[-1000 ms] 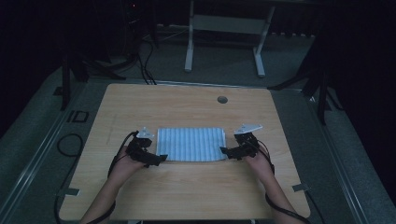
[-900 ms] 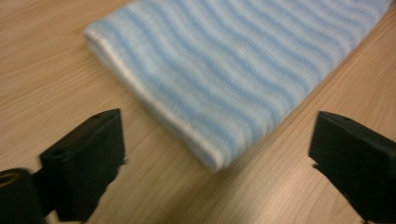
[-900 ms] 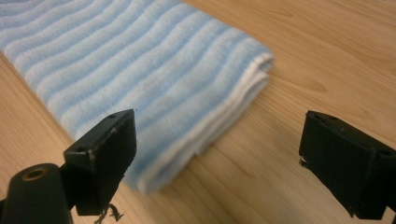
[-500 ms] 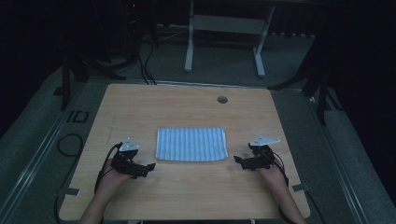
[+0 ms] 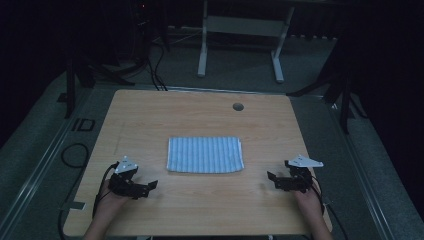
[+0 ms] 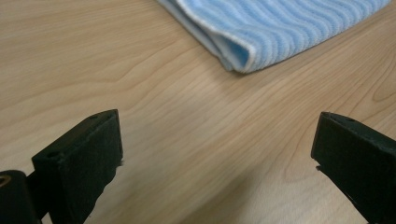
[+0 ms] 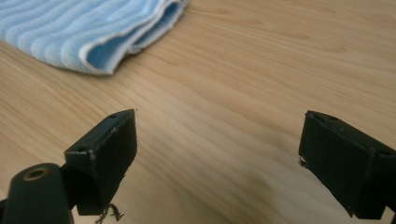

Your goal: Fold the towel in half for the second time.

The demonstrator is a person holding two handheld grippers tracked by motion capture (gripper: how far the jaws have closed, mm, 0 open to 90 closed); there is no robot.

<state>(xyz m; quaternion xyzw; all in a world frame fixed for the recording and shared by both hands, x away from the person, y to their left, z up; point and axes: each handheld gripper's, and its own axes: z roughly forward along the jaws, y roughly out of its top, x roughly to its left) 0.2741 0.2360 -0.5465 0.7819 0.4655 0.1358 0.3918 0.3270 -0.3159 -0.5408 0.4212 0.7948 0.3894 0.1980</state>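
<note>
Wooden table [image 5: 150, 120]; folded blue striped cloth [image 5: 205, 154] flat at centre.

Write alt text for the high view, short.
A folded blue-and-white striped cloth lies flat mid-way on a wooden table. A person's hands hold the left tool and right tool open on either side, both clear of the cloth. Dark floor, cables and a stand lie beyond.
</note>
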